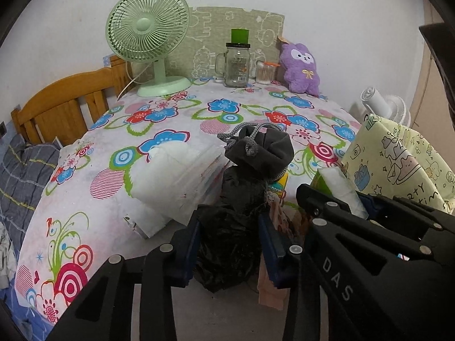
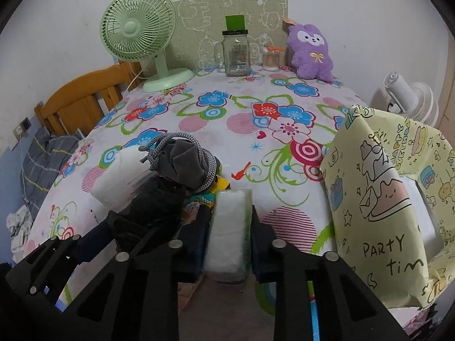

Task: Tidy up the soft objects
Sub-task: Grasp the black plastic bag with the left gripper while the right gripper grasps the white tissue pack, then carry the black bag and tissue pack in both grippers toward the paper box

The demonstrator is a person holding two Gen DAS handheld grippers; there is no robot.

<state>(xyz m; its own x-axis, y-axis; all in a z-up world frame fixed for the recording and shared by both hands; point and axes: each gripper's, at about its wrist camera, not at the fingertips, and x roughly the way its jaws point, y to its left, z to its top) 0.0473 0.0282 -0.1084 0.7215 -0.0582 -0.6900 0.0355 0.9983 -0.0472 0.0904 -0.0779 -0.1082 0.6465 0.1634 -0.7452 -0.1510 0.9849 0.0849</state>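
My left gripper [image 1: 230, 241] is shut on a crumpled black plastic bag [image 1: 233, 199] at the near edge of the floral tablecloth [image 1: 170, 119]. A grey drawstring pouch [image 1: 261, 147] rests on top of the bag. My right gripper [image 2: 230, 227] is shut on a white soft pack in clear wrap [image 2: 230, 216], held upright just right of the pile. A larger white pack [image 2: 119, 176] lies left of the pouch [image 2: 184, 164]. A purple plush toy [image 2: 311, 54] sits at the back right against the wall.
A box covered in yellow-green cartoon paper [image 2: 378, 199] stands open at the right. At the back are a green desk fan [image 1: 148, 39], a glass jar mug [image 1: 236, 65] and a cotton swab jar [image 1: 266, 72]. A wooden headboard [image 1: 62, 105] is at the left, a white fan [image 2: 409, 96] at the right.
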